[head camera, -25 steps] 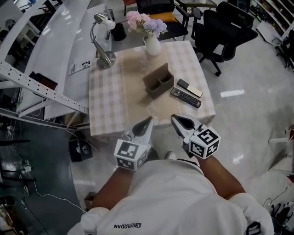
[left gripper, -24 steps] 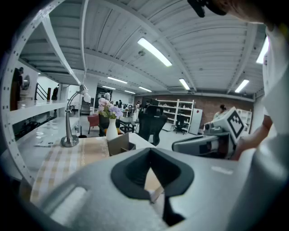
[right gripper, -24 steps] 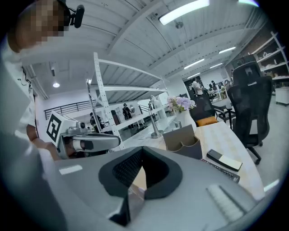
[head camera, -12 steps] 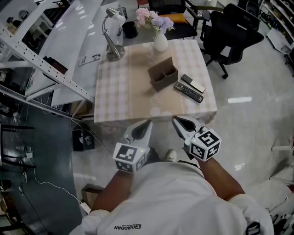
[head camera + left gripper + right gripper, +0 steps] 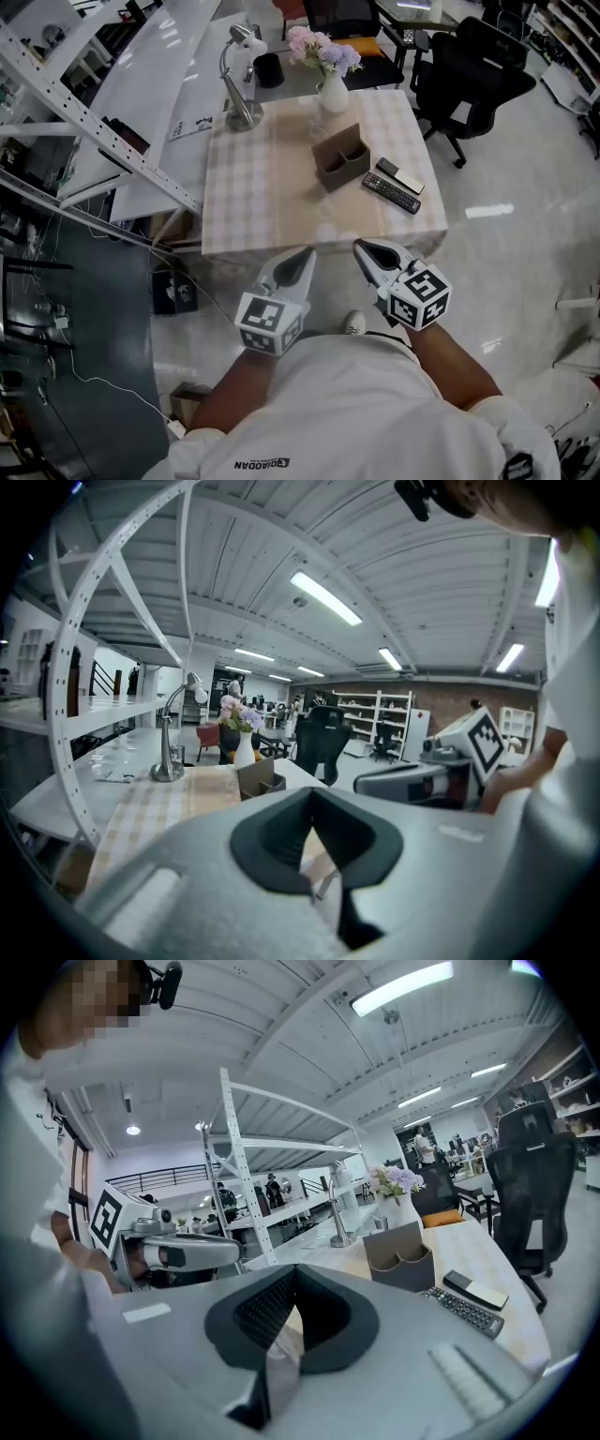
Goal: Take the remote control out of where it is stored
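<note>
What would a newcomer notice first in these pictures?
The checked table stands out, with a brown two-compartment holder on it and a black remote lying on the cloth just beside the holder. At the table's far edge stand a vase of flowers and a desk lamp. Short of the table, the left tongs and right tongs are shut and empty.

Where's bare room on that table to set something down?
Free: left half of the table, from the lamp to the near edge. Crowded: right side, where holder, long remote and short remote sit close; vase at far edge.
</note>
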The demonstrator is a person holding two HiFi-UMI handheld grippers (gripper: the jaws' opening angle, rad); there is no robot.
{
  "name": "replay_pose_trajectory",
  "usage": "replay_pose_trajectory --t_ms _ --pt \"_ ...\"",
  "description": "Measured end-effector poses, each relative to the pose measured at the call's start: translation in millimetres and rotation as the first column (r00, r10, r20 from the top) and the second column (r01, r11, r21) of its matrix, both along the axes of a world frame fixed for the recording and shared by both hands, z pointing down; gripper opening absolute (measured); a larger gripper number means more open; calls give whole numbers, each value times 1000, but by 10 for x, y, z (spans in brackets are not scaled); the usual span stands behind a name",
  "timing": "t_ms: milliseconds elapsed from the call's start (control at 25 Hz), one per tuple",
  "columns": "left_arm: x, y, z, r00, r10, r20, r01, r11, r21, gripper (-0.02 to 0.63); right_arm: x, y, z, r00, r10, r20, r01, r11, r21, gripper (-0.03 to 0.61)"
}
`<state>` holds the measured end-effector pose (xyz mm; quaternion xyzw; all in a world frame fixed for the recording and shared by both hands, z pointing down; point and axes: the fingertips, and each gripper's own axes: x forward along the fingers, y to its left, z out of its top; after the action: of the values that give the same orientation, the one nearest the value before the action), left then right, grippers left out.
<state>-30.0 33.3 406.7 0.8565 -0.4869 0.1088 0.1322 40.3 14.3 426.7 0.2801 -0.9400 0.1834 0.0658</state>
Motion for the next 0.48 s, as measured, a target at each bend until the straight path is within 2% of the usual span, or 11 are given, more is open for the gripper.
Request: replay_pose_trajectory --t_ms 480 --pt "-480 10 50 997 72 13 -72 997 -17 3 -437 53 17 996 78 -29 -78 997 16 5"
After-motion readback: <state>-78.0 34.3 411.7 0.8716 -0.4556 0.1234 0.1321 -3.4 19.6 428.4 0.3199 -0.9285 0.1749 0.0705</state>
